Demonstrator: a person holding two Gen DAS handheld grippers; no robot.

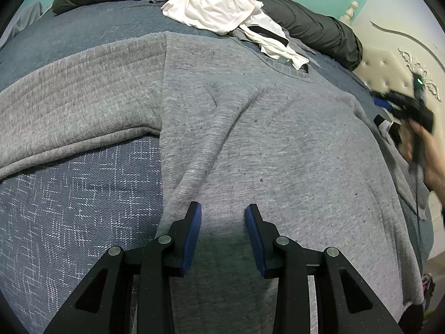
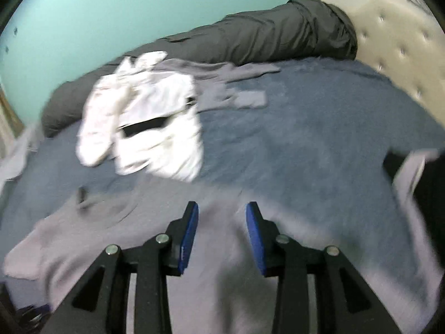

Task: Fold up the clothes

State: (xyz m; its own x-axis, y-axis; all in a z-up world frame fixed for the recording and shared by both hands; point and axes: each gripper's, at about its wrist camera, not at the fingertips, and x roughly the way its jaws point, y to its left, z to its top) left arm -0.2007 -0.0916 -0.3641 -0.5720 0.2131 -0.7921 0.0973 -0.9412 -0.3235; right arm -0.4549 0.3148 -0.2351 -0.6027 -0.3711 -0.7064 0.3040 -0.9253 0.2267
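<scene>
A grey sweatshirt (image 1: pixel 264 144) lies spread flat on the bed, with one sleeve (image 1: pixel 69 97) stretched out to the left. My left gripper (image 1: pixel 224 217) hovers over its lower part, open, with the cloth lying flat under the blue pads and nothing pinched. At the right edge a hand holds my right gripper (image 1: pixel 381 98), blurred, beside the sweatshirt's far side. In the blurred right wrist view the right gripper (image 2: pixel 222 214) stands open above the grey sweatshirt (image 2: pixel 222 278), with nothing between its fingers.
A blue blanket (image 1: pixel 69 189) covers the bed. A crumpled white garment (image 1: pixel 217 5) (image 2: pixel 155 117) lies beyond the sweatshirt on another grey piece (image 2: pixel 222 83). A dark bolster (image 1: pixel 306 19) (image 2: pixel 264 36) runs along the teal wall. A tufted cream headboard (image 1: pixel 389 69) stands at the right.
</scene>
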